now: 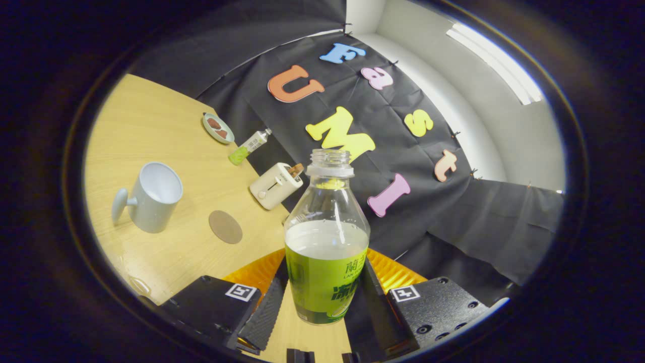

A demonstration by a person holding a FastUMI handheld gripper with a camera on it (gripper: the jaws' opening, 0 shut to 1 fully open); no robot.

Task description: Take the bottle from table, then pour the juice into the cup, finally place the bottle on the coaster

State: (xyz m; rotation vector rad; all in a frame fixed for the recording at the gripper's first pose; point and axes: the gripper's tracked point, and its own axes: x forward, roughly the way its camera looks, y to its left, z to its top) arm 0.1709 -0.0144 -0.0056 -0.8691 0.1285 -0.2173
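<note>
Surface: pale wood-grain table (151, 126), seen tilted, with the booth's black cloth wall (453, 212) behind it and a white wall and ceiling light further back at about 1 o'clock.
Gripper: hand-held two-finger gripper (322, 307), its fingers (264, 312) closed in on either side of the bottle's labelled body; both press against the label, so the bottle is clamped between them.
Bottle: clear plastic bottle with a green label (326, 242), uncapped, standing along the fingers' axis at 12 o'clock from the fingertips; pale liquid fills it up to just above the top of the label, and the neck and threaded mouth above are empty.
Cup: pale grey-blue ceramic mug with a knob-ended handle (151, 197), on the table at about 10 o'clock from the bottle, well apart from it; its white interior faces the camera and looks empty.
Coaster: flat round brown coaster (225, 227), on the table between the mug and the bottle, near the mug, touching neither.
Toaster: small cream toy toaster (274, 185) with a brown slice in its slot, at the table's far edge, about 11 o'clock from the bottle.
Other items: small clear bottle with green contents (248, 147) lying beyond the toaster; small green dish with brown pieces (218, 127) just beyond that.
</note>
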